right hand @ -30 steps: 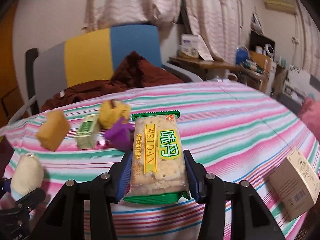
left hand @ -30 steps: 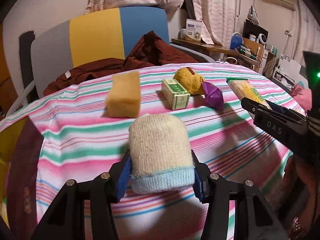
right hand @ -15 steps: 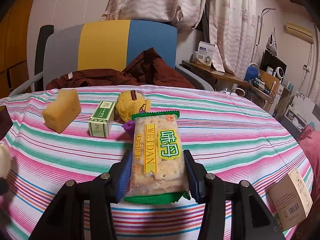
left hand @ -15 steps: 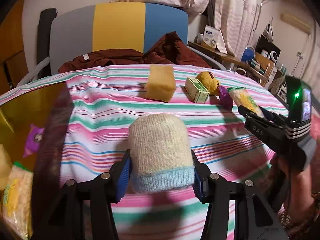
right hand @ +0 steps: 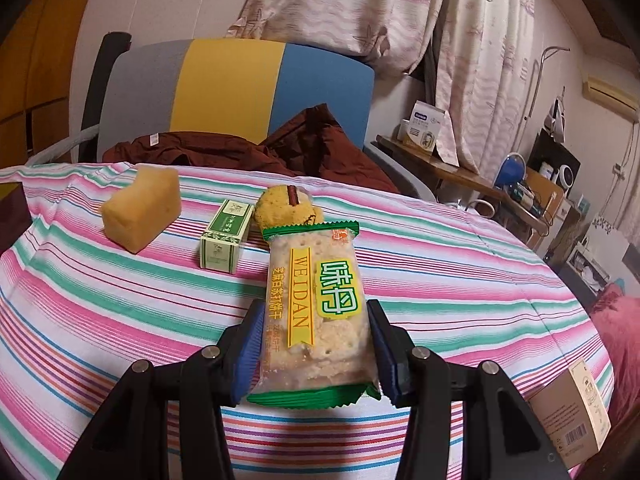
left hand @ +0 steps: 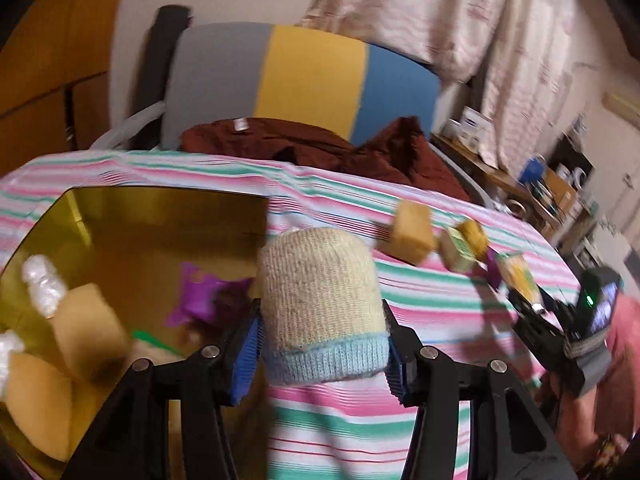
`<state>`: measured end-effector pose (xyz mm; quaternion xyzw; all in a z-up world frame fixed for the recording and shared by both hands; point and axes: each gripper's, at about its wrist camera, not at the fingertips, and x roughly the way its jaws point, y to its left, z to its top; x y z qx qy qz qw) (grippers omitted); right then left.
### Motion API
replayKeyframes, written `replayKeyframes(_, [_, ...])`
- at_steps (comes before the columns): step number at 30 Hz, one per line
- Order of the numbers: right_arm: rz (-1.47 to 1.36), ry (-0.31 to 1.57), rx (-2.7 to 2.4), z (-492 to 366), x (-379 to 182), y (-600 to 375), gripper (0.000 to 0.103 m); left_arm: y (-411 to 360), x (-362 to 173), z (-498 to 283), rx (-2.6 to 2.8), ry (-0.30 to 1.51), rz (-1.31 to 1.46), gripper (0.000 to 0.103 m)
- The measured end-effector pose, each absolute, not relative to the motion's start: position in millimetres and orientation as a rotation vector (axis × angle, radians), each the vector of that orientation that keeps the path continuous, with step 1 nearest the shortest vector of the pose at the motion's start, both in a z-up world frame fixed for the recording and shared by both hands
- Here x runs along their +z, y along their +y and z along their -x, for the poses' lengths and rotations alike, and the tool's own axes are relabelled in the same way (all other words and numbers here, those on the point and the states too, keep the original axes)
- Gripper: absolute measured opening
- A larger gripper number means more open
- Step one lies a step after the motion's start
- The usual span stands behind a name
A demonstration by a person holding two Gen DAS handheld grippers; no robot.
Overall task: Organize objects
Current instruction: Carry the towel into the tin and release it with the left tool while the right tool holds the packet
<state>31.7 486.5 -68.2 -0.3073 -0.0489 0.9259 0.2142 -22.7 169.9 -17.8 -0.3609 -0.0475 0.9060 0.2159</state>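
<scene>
My left gripper (left hand: 322, 344), clenched on the knitted sock roll (left hand: 320, 312), has swung over to the gold bin's (left hand: 160, 208) edge, so I judge a drop is close. My right gripper (right hand: 316, 352) still grasps the cracker packet (right hand: 318, 316) above the striped tablecloth (right hand: 440, 272); beyond it the sponge (right hand: 140, 212) and green box (right hand: 224, 240) remain unsorted.

Through my left camera I see a cream knitted sock roll with a pale blue ribbed cuff (left hand: 320, 308), woolly and matt. Beside it the gold tray (left hand: 160, 216) shines like polished metal or foil; blur keeps me from telling which. On my right, the clear crinkly plastic cracker packet with green ends (right hand: 316, 316) looks glossy. The pink-and-green striped woven cloth (right hand: 460, 280) is matt, the yellow porous sponge block (right hand: 140, 212) rough, the small green cardboard box (right hand: 224, 240) smooth.
</scene>
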Motion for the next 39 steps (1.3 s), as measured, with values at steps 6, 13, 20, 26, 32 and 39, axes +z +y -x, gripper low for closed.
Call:
replayKeyframes(6, [0.833, -0.137, 2.559, -34, -68, 485, 0.050, 130, -21, 53, 2.593, -0.163, 1.076, 0.053])
replayKeyframes(13, [0.832, -0.178, 2.549, -32, -68, 479, 0.050, 94, -27, 83, 2.606, -0.250, 1.200, 0.054])
replayKeyframes(20, [0.849, -0.239, 2.543, -29, -70, 472, 0.050, 80, -37, 100, 2.599, -0.269, 1.276, 0.068])
replayKeyframes(26, [0.850, -0.276, 2.534, -28, -71, 467, 0.050, 64, -26, 84, 2.647, -0.367, 1.176, 0.093])
replayKeyframes(32, [0.863, -0.326, 2.558, -30, -70, 455, 0.050, 46, -22, 59, 2.690, -0.408, 1.109, 0.100])
replayKeyframes(39, [0.909, -0.340, 2.657, -32, -62, 423, 0.050, 41, -28, 37, 2.698, -0.323, 1.098, 0.101])
